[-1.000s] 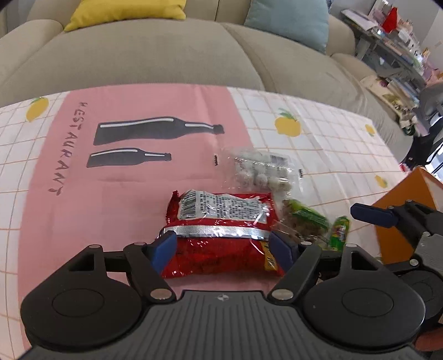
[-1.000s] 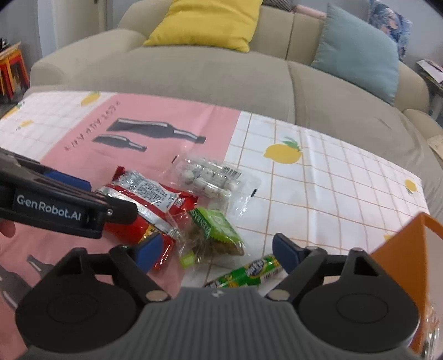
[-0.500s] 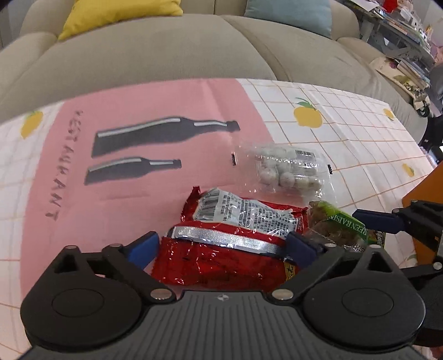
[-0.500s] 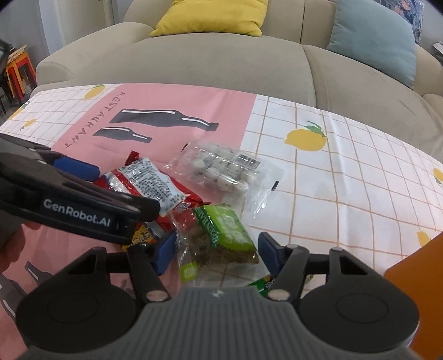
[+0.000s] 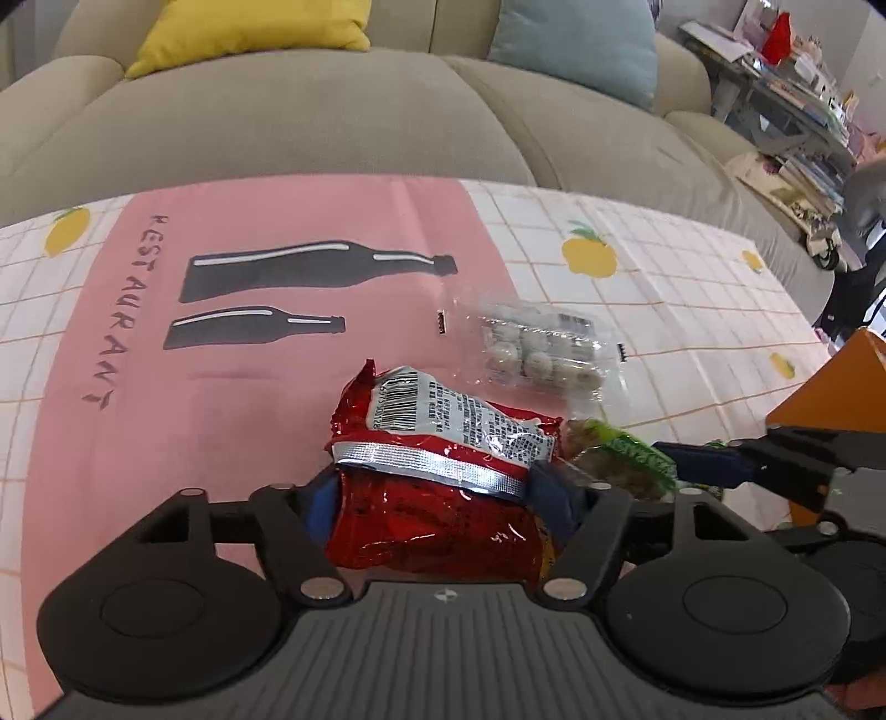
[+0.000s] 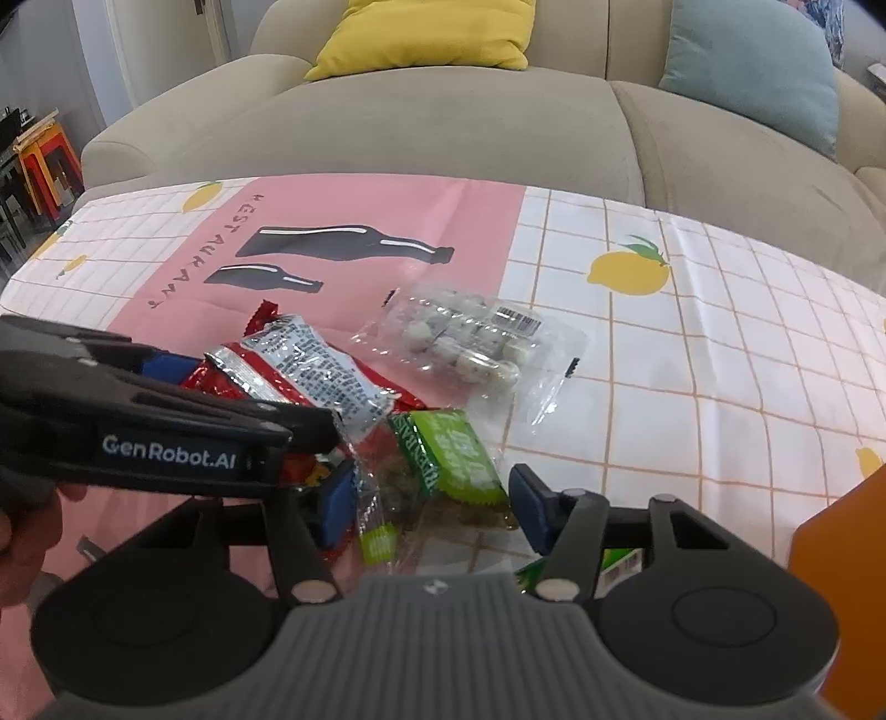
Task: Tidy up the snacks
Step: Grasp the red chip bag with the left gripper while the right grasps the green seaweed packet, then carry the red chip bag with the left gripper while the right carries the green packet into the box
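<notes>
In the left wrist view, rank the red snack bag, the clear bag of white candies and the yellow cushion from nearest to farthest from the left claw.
1. Red snack bag: between the closing pads of the left claw.
2. Clear bag of white candies: farther up the tablecloth, to the right.
3. Yellow cushion: on the sofa beyond the table.

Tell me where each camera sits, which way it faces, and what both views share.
Left wrist: on the left gripper, angled down at the table; jaws closing around the red bag; right gripper at right.
Right wrist: on the right gripper, angled down; jaws closing beside the green packet; left gripper and a hand at left.
Shared: red bag, green packet, clear bag, sofa.
</notes>
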`<state>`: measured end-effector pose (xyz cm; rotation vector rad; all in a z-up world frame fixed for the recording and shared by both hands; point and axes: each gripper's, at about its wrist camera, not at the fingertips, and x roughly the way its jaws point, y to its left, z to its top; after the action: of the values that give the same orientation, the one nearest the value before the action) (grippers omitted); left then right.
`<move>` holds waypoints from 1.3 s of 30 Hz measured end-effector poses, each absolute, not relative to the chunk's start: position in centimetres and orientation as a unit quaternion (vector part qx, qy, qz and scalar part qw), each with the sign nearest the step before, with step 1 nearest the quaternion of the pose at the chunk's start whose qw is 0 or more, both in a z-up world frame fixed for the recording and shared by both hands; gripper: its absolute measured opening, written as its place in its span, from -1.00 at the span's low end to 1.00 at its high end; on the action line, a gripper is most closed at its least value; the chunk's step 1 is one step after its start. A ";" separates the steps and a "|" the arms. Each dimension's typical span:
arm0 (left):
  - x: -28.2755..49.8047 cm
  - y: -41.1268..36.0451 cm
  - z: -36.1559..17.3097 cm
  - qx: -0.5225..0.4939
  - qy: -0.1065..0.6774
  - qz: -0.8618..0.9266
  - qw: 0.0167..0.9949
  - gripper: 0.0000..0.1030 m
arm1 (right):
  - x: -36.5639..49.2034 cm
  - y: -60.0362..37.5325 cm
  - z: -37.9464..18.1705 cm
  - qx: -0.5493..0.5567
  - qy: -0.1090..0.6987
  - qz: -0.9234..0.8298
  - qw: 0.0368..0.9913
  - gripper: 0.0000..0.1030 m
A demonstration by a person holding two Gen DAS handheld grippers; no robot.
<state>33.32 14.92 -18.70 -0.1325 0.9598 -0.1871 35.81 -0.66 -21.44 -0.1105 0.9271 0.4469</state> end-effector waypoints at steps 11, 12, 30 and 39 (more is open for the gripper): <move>29.1 15.4 -15.6 -0.119 0.432 -0.077 0.891 -0.23 | 33.0 -1.0 -20.3 -0.023 0.456 0.216 0.863 0.06; 28.7 15.3 -15.3 -0.121 0.431 -0.076 0.891 -0.24 | 32.6 -1.0 -20.2 -0.019 0.455 0.216 0.864 0.06; 19.7 12.9 -11.2 -0.113 0.449 -0.076 0.883 -0.45 | 22.0 -4.2 -15.9 0.024 0.437 0.234 0.868 -0.01; 16.2 9.6 -12.0 -0.086 0.475 -0.119 0.868 -0.51 | 18.2 -5.8 -18.6 0.020 0.465 0.214 0.859 -0.05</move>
<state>16.22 9.63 -11.98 -0.1798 0.9942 -0.2493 18.22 -5.84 -18.58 0.0418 0.9761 0.4500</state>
